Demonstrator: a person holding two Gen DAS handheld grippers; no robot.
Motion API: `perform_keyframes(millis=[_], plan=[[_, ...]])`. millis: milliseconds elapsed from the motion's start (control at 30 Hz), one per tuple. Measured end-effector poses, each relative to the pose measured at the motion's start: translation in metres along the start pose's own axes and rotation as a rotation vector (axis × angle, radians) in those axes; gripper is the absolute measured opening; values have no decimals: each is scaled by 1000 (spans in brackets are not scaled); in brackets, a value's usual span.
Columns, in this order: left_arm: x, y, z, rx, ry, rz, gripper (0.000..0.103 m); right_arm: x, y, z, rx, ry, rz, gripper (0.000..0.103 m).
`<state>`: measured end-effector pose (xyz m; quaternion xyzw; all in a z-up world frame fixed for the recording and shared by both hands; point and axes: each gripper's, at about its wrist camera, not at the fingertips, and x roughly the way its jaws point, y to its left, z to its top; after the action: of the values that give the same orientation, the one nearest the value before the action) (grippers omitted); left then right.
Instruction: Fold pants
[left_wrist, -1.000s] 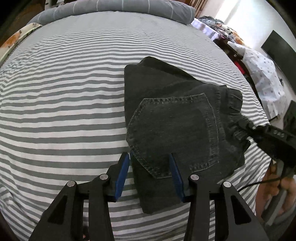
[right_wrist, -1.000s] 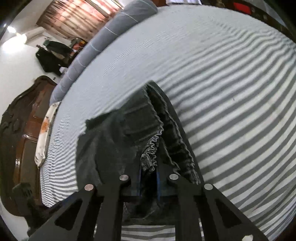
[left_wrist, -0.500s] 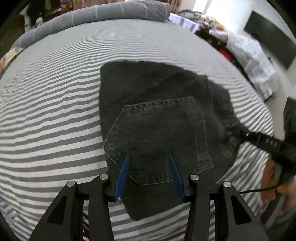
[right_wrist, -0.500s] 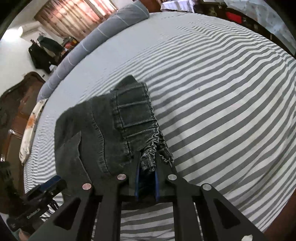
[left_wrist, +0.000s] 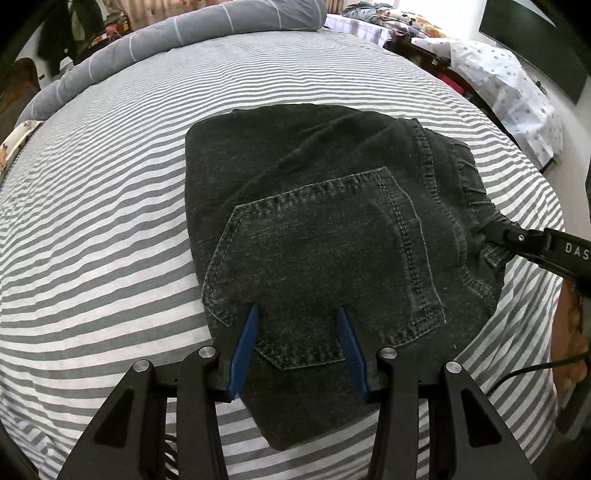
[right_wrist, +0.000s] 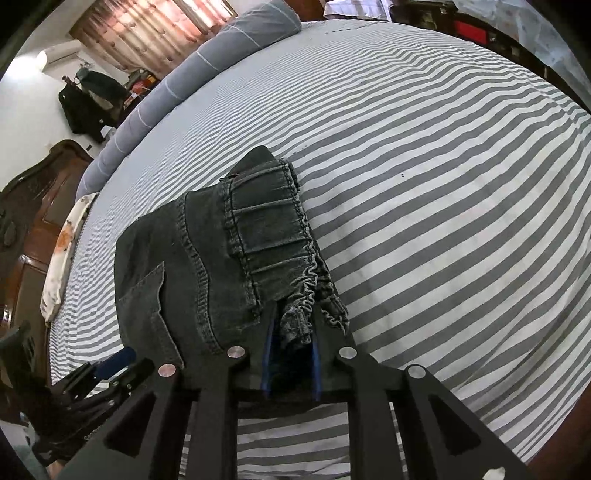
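The dark grey denim pants (left_wrist: 332, 229) lie folded into a compact bundle on the striped bed, back pocket up. My left gripper (left_wrist: 297, 314) is open, its blue pads just above the lower edge of the pocket, holding nothing. My right gripper (right_wrist: 291, 325) is shut on the gathered elastic waistband of the pants (right_wrist: 258, 240) at the bundle's near right corner. It also shows in the left wrist view (left_wrist: 491, 232), at the right edge of the bundle. The left gripper shows in the right wrist view at the lower left (right_wrist: 110, 363).
The bed (left_wrist: 92, 221) has a grey-and-white striped sheet. A long grey bolster (left_wrist: 177, 33) lies along its far edge. A dark wooden headboard (right_wrist: 29, 206) stands at the left. Cluttered furniture with spotted cloth (left_wrist: 498, 74) stands beyond the bed's right side.
The pants have settled flatter on the bed. My left gripper has moved in over the pocket, still open. My right gripper has stayed shut on the waistband and lowered with it.
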<state>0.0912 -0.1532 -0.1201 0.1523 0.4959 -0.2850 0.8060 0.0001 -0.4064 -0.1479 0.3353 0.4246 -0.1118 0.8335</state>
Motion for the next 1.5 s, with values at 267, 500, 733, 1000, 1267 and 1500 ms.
perform_keyframes(millis=[267,500,733,1000,1267,1500], plan=[[-10,0,11,-7,-27,-2,46,-4,9,1,-32,16,-22,24],[-9,27,45,-39,-75,6,46,-22,24,8,-124,-16,-87,39],[16,44,87,-69,-69,-13,46,-8,41,45,-196,-22,-118,42],[50,46,114,-67,-30,14,46,28,45,74,-261,1,-167,44],[63,48,117,-64,-15,14,46,48,37,85,-247,29,-181,55],[30,49,92,-84,-24,8,46,18,28,71,-183,27,-147,66]])
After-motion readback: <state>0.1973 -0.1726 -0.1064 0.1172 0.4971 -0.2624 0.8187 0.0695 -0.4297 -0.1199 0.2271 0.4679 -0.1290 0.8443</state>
